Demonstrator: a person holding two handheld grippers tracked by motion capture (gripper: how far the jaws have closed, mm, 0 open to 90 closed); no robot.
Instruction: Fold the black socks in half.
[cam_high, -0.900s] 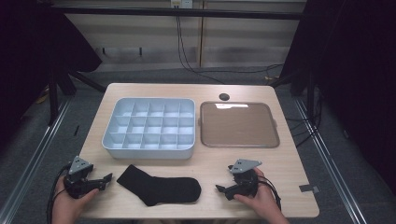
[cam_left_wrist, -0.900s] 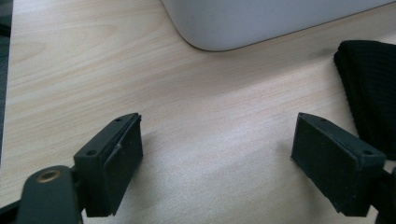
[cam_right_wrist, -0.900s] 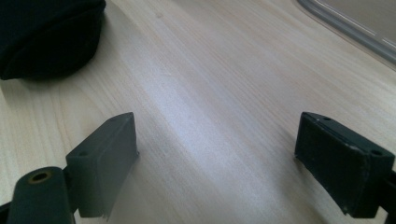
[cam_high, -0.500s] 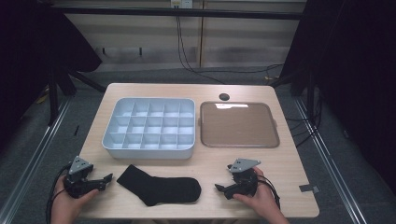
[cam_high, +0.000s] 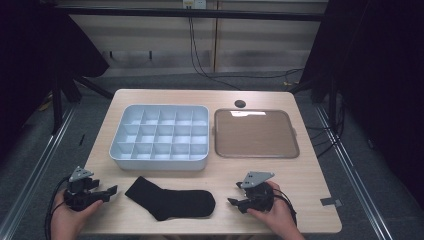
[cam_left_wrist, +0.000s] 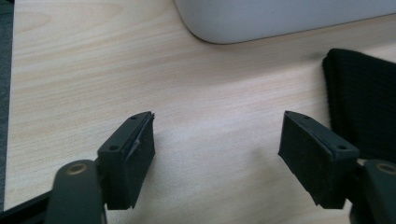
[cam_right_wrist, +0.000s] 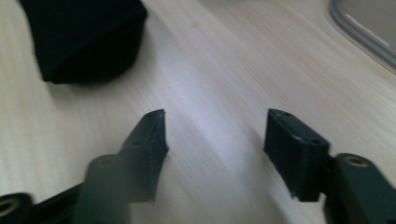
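High view: a light wooden table (cam_high: 305, 175) is seen from above, with everything on it laid out towards the near half. At the back left of the tabletop a pale grey compartment box (cam_high: 160, 136) is set, divided into a grid of small open cells. Just beside it on the right, not touching, a flat square tray (cam_high: 256, 133) with a brownish surface and a pale rim is placed. A small dark round hole (cam_high: 240, 103) is seen in the tabletop behind the tray.

Nearer the front edge, a black sock (cam_high: 171, 199) is laid flat on the bare wood, in front of the box and between the two hands, its cuff towards the left and its toe towards the right.

At the front left corner the left gripper (cam_high: 111, 190) is held low over the table, pointed at the cuff end of the sock and just short of it. Its jaws are seen standing apart in the left gripper view, with bare wood between them and the sock's edge beside the right-hand jaw.

At the front right the right gripper (cam_high: 234, 193) is held close to the toe end. Its jaws are likewise parted over bare wood, with nothing between them
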